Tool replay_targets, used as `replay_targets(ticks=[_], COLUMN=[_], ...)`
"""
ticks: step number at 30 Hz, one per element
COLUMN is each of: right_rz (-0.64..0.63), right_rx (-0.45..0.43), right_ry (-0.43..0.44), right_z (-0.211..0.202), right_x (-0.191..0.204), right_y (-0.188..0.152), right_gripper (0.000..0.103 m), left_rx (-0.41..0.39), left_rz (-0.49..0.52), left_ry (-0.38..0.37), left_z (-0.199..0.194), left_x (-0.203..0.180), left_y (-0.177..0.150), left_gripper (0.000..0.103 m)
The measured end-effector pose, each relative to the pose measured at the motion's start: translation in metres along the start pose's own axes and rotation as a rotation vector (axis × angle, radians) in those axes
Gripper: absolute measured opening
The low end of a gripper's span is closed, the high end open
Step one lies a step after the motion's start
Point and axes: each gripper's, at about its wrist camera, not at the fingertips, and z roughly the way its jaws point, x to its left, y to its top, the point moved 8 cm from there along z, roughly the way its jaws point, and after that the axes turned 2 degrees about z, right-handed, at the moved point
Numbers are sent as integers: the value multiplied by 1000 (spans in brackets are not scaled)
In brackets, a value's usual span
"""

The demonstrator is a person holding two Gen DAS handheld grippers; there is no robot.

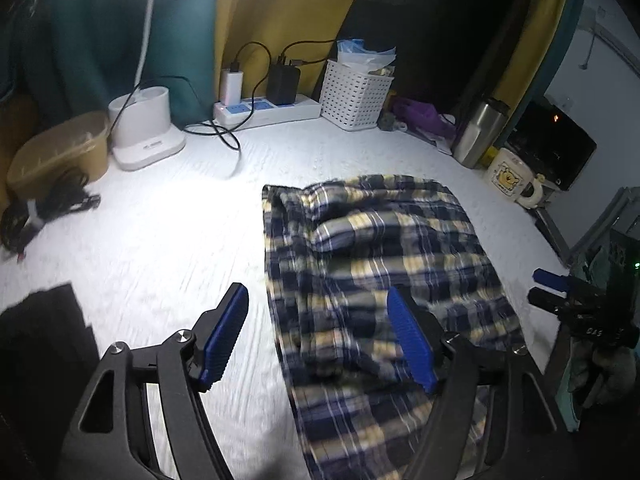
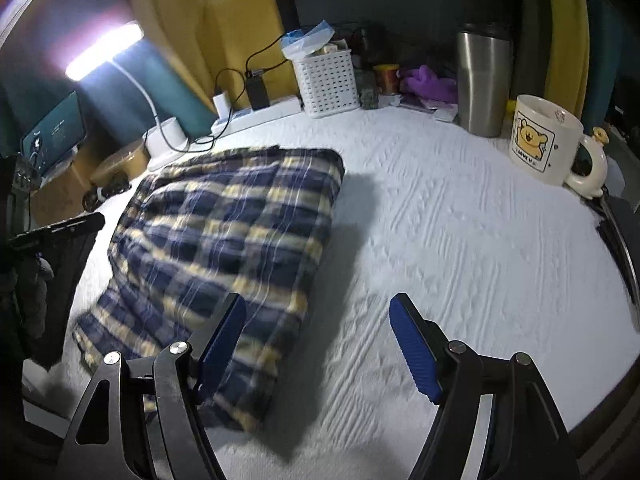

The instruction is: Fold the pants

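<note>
your left gripper (image 1: 318, 334) and right gripper (image 2: 318, 346) both hang spread and empty above the plaid pants (image 2: 224, 240), which lie already folded into a thick bundle mid-table on the white table (image 2: 460, 240), so little folding looks left.

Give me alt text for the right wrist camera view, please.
Folded plaid pants lie on a white textured table cover, with the open, empty right hand-held gripper above their near edge. Behind stand a bear mug, steel tumbler and white basket.
</note>
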Motion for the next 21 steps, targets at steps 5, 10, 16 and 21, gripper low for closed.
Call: replay_targets(ticks=[5,10,16,21], right_rz=[16,18,19,25], right_rx=[15,25,38,50], right_ry=[9,22,35,48], right_z=[20,37,55,69], right_x=[-8,-9,-8,-8], right_y=[15,29,42,48], right_gripper=[76,76,76,76], left_rx=[45,84,121,174], left_rz=[2,-9,-5,17], left_ry=[5,-4,-31,-56], left_z=[33,56,73,88], left_x=[4,10,9,3], left_y=[8,10,13,13], left_gripper=[73,73,73,75])
